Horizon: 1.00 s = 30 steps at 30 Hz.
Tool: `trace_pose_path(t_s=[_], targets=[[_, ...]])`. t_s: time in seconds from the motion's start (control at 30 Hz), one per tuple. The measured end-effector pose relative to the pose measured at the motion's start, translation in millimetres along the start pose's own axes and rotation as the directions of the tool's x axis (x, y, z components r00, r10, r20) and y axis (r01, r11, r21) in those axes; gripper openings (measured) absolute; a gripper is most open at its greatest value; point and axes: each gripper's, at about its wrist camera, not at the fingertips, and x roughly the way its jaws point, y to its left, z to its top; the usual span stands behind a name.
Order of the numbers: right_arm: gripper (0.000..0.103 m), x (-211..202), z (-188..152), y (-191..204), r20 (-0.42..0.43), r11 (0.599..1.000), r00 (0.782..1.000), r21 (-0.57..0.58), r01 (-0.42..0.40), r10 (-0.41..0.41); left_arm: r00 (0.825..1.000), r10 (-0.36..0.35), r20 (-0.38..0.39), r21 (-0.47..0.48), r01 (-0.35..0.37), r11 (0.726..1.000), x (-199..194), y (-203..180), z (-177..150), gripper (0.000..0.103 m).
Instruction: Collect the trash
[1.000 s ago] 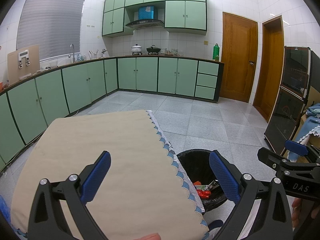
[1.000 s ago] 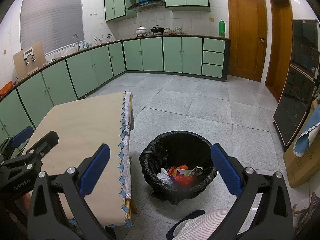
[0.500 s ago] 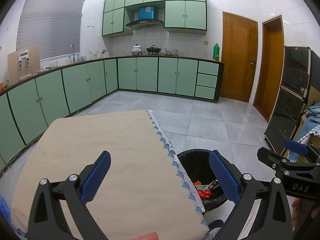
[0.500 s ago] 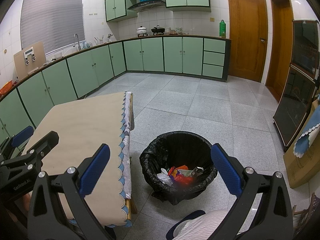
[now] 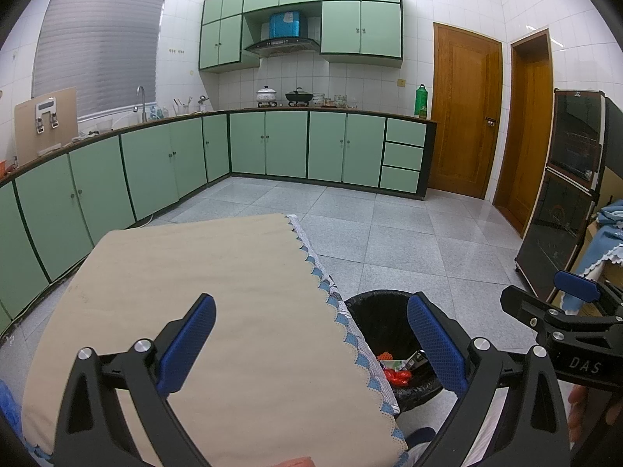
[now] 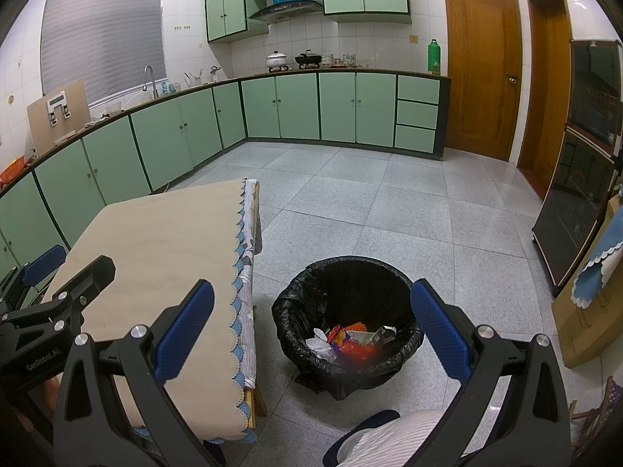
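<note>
Green cabinets (image 5: 288,144) lined the far walls ahead of the tongs; two wooden doors (image 5: 463,113) stood right, a shuttered window (image 5: 97,43) left.

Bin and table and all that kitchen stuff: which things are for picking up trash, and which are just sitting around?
For the job:
- black-lined bin
- wrappers and paper inside it
- left gripper, open
- right gripper, open

Just sitting around:
- cloth-covered table
- white pot
- green bottle

The worktop (image 5: 194,292) is overlooked from the left wrist, the bin (image 6: 346,323) from the right; both are shared, facing the cabinets (image 5: 323,144).
</note>
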Motion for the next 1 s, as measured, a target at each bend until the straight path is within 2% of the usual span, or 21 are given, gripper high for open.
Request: trace_pose_path(t_s=[1.0], targets=[[0.098, 0.9, 1.9, -1.1, -0.001, 1.000, 1.000, -0.004, 0.001, -0.001, 1.000, 0.008, -0.009, -0.007, -0.008, 1.000, 0.6, 2.9, -2.7, 0.097]])
